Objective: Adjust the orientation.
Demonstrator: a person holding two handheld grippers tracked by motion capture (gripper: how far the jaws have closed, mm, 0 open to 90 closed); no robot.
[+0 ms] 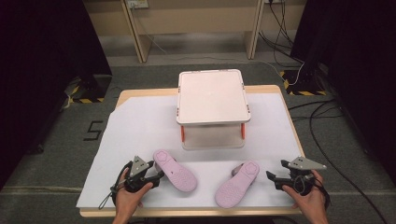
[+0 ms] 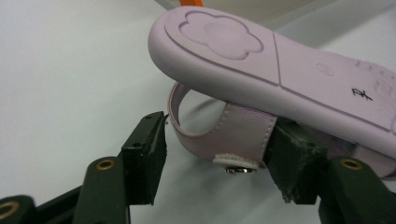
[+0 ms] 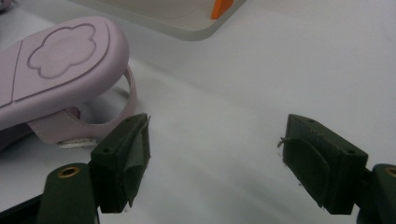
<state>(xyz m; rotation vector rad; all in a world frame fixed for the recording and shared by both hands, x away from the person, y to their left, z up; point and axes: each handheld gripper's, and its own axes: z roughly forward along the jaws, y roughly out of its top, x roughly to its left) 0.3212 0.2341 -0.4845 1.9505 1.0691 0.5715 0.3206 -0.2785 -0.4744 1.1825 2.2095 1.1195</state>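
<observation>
Left tongs (image 2: 212, 154) half-closed round smooth lilac sandal's strap (image 2: 224, 135) — right tongs (image 3: 215, 158) wide, empty.

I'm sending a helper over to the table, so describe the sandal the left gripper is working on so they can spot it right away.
On the white sheet covering the table, in front of the two-tier white rack, lie two lilac sandals, soles up. The one meant is the left sandal, nearer the left gripper. Unlike the right sandal, its heel strap sits between that gripper's jaws.
</observation>
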